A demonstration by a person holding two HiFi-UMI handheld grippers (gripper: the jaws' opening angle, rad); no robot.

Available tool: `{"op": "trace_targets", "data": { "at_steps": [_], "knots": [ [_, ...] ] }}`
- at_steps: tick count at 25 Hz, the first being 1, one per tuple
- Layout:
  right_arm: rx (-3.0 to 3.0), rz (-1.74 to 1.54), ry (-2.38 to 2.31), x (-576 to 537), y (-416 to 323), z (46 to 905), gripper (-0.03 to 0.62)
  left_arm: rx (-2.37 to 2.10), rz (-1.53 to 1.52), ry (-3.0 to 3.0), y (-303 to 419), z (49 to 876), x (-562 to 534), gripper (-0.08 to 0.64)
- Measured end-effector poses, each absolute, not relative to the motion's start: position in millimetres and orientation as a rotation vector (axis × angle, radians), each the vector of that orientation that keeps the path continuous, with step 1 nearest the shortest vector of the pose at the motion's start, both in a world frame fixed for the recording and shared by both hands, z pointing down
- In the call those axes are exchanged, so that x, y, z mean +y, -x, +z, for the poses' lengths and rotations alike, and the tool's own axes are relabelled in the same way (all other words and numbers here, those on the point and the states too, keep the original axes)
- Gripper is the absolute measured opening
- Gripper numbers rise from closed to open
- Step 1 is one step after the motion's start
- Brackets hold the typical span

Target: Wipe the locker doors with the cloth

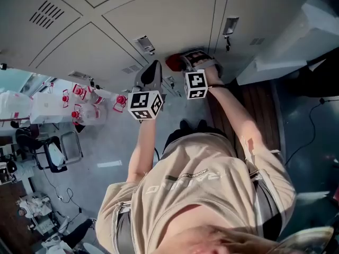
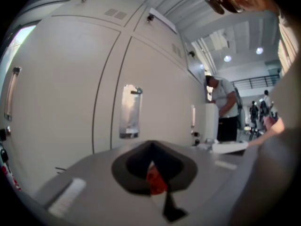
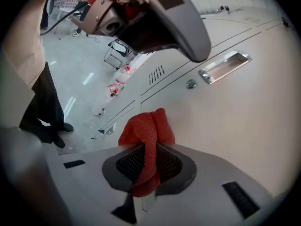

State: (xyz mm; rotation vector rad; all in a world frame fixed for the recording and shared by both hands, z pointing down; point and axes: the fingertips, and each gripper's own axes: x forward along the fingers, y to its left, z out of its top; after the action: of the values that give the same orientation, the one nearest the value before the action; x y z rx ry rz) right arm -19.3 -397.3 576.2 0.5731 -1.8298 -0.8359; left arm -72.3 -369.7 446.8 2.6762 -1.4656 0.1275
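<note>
The red cloth point(image 3: 148, 128) is bunched between the jaws of my right gripper point(image 3: 149, 147), which is shut on it and presses it against a pale grey locker door point(image 3: 235, 126). In the head view the cloth point(image 1: 174, 62) shows as a red patch at the tip of the right gripper point(image 1: 186, 61), low on the lockers point(image 1: 159, 20). My left gripper point(image 1: 153, 72) is held just to its left, close to the doors and apart from the cloth. In its own view the left gripper point(image 2: 151, 171) is shut, with only a small red sliver at the seam.
Recessed metal handles point(image 3: 225, 66) point(image 2: 130, 111) and a round lock point(image 3: 190, 84) sit on the doors. A wooden bench point(image 1: 254, 105) runs along the right. Red-and-white bottles point(image 1: 85, 102) and chairs point(image 1: 53, 152) stand on the floor at the left. Another person point(image 2: 223, 107) stands further along the lockers.
</note>
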Motion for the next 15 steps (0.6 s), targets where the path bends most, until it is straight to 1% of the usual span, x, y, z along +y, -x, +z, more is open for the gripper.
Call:
{"op": "trace_targets", "data": {
  "at_steps": [2, 5, 9, 15],
  "knots": [
    [-1.815, -0.822, -0.577, -396.1, 18.2, 584.8, 0.037, -1.447, 0.138, -2.696, 70.0, 447.3, -369.7, 0.005],
    [-1.843, -0.829, -0.631, -386.2, 13.3, 556.2, 0.037, -1.423, 0.164, -2.763, 65.3, 433.0, -369.3, 0.005],
    [-1.832, -1.003, -0.727, -369.0, -8.3, 469.8, 0.037, -1.395, 0.183, -2.888, 56.3, 390.1, -373.7, 0.005],
    [-1.683, -1.2, -0.914, -358.8, -54.6, 328.7, 0.037, -1.38, -0.021, -2.993, 39.8, 308.5, -381.2, 0.005]
  ]
}}
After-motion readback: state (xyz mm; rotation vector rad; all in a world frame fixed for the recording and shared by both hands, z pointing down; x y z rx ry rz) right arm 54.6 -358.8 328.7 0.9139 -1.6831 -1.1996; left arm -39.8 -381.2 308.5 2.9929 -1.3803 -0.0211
